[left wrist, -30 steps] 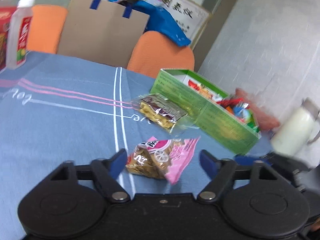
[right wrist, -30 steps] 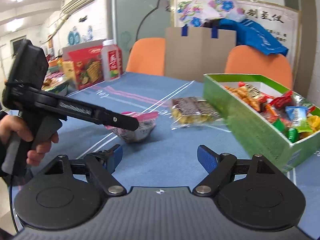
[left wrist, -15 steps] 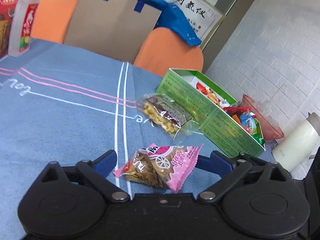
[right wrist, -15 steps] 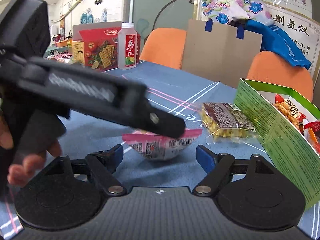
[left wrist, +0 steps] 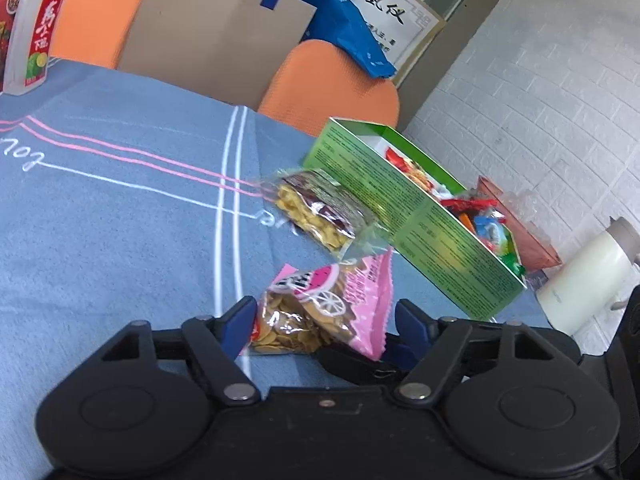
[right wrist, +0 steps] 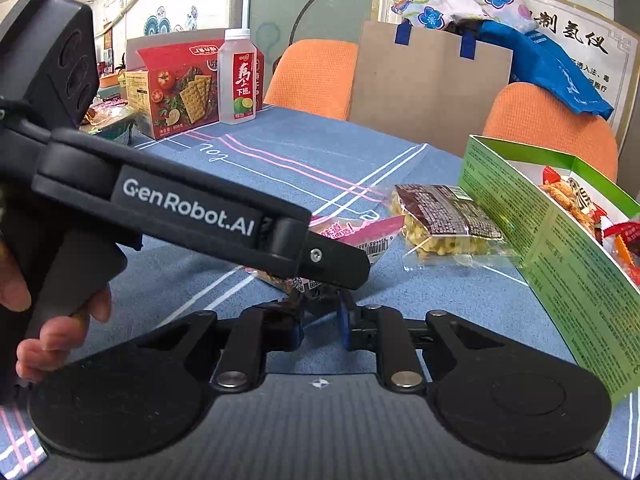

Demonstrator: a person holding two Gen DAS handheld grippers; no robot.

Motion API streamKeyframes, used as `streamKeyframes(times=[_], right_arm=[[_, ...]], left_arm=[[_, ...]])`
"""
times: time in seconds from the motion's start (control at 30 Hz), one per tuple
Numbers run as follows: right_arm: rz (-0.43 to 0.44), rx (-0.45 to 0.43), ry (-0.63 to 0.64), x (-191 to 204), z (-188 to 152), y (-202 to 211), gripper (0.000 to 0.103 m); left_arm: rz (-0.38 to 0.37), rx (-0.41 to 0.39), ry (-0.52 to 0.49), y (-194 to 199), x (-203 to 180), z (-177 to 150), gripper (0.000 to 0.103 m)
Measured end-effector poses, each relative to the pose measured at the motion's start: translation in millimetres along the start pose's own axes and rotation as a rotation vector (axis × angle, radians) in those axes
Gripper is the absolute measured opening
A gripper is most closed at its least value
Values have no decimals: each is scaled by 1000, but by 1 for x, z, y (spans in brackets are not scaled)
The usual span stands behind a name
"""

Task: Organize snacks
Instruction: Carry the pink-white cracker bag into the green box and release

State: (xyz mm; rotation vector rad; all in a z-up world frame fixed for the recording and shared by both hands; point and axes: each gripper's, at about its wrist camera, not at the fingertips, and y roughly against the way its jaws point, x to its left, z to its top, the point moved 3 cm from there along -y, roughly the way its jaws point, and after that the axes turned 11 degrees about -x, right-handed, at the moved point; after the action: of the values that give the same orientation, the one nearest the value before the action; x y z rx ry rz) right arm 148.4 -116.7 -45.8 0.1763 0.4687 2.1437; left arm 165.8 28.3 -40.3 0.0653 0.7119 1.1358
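A pink snack packet [left wrist: 320, 312] lies on the blue tablecloth between the fingers of my left gripper [left wrist: 324, 320], which close against its sides. In the right wrist view the packet [right wrist: 352, 236] is partly hidden behind the left gripper's black body [right wrist: 192, 208]. My right gripper [right wrist: 320, 322] has its jaws nearly together around the packet's near edge. A clear packet of yellow snacks [left wrist: 316, 208] lies beside the open green box [left wrist: 420, 216], which is full of snacks.
A drink bottle [right wrist: 238, 76] and a red cracker box [right wrist: 176, 88] stand at the table's far left. Orange chairs [left wrist: 332, 84] and a cardboard bag [right wrist: 428, 80] are behind the table. A white jug [left wrist: 580, 280] and a red-brown tray [left wrist: 520, 228] sit beyond the green box.
Both grippers have closed in on the pink packet. The right gripper's jaws went from wide open to nearly together, and the left gripper's fingers narrowed onto the packet.
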Motion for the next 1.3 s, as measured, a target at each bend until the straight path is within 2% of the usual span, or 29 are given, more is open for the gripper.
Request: streamKeyframes(times=[0.27, 0.33, 0.37, 0.4, 0.43, 0.47, 0.53, 0.73, 0.83, 0.87, 0.93, 1.03, 1.07, 1.1, 1.17, 1.2, 1.23, 1.3], right_arm=[[-9, 10, -30, -7, -15, 42, 30], [-12, 9, -31, -9, -20, 52, 32], [-14, 7, -34, -10, -23, 55, 42], [-20, 2, -36, -12, -24, 58, 47], [-22, 2, -32, -12, -26, 59, 60], [-26, -1, -28, -12, -26, 58, 82], [-40, -13, -21, -12, -26, 56, 99], [-1, -16, -38, -9, -22, 43, 95], [5, 4, -47, -8, -23, 37, 76], [5, 4, -52, -8, -23, 36, 73], [9, 1, -61, -9, -23, 37, 70], [14, 4, -60, -9, -23, 35, 72], [15, 7, -62, -9, -23, 35, 72], [16, 5, -64, -9, -23, 35, 71], [10, 5, -64, -10, -23, 36, 66], [11, 2, -70, -11, -23, 37, 64], [8, -2, -80, -13, -22, 38, 57], [16, -15, -98, -19, -21, 43, 54]], left_arm=[[-88, 43, 0, 14, -29, -26, 96], [-102, 44, -6, 16, -34, -29, 100], [-98, 41, -6, 16, -35, -29, 103], [-93, 32, -5, 17, -36, -29, 103], [-82, 22, -7, 16, -37, -28, 103], [-69, 18, -14, 15, -37, -27, 103], [-49, 32, -37, 11, -38, -26, 103], [-66, 54, -71, 0, -39, -26, 103], [-74, 56, -67, 1, -38, -27, 103], [-73, 53, -66, 1, -37, -27, 103], [-70, 46, -65, 1, -38, -27, 103], [-58, 31, -81, -1, -41, -29, 103], [-57, 24, -81, -1, -42, -29, 100], [-61, 19, -80, -1, -44, -29, 90], [-38, 14, -91, -1, -46, -29, 89], [-39, 14, -90, -1, -46, -29, 90], [-40, 13, -78, -1, -46, -28, 90], [-47, 3, -62, -1, -48, -25, 90]])
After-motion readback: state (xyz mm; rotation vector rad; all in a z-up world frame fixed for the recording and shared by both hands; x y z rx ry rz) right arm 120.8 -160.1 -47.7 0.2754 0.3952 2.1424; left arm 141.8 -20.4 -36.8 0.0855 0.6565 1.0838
